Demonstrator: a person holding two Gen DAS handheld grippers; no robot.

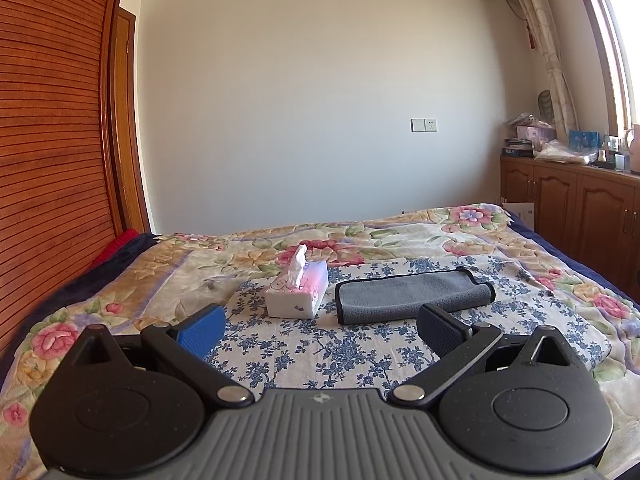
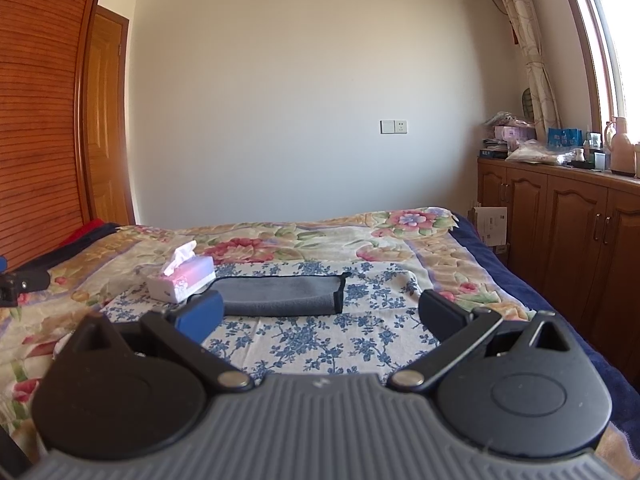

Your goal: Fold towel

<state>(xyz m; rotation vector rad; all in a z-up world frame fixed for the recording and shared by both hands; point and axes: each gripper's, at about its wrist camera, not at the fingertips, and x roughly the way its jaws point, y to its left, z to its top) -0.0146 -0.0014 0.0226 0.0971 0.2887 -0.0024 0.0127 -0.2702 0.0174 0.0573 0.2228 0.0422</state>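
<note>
- Towel [image 1: 412,294] [image 2: 280,294]: grey, dark-edged, already doubled into a long narrow strip. It lies flat on the blue-flowered cloth in the middle of the bed. Long axis runs from 9 o'clock to 3 o'clock across both views, tilting slightly up toward 3 o'clock in the left wrist view. The thicker rolled end points to 3 o'clock.
- Left gripper [image 1: 322,326]: fingers spread wide, holding nothing. It is held above the cloth at 6 o'clock from the towel, apart from it. The blue pad [image 1: 202,330] sits at 9 o'clock, the dark pad [image 1: 438,330] at 3 o'clock.
- Right gripper [image 2: 322,318]: fingers spread wide, holding nothing. It is also at 6 o'clock from the towel. Its blue pad [image 2: 200,318] overlaps the towel's 9 o'clock end in the picture; whether they touch cannot be told.
- Tissue box [image 1: 298,292] [image 2: 182,280]: white and pink, one tissue standing up from its slot. It rests just beside the towel's 9 o'clock end.
- Blue-flowered cloth [image 1: 320,356] [image 2: 304,340]: white ground, small blue sprigs, spread over the bedcover.
- Bedcover [image 1: 440,236] [image 2: 280,240]: cream with large pink and yellow blossoms, dark blue border at 3 o'clock.
- Wall [image 1: 320,100]: plain, pale, at 12 o'clock, carrying a switch and socket plate [image 1: 423,125] [image 2: 393,126].
- Slatted wooden panel [image 1: 48,120] [image 2: 36,120]: at 9 o'clock, a door beside it.
- Wooden cabinets [image 1: 568,204] [image 2: 560,220]: at 3 o'clock, the top crowded with boxes, bags and bottles.
- Curtain [image 1: 552,60] [image 2: 532,60]: patterned, tied back beside a bright window at 2 o'clock.
</note>
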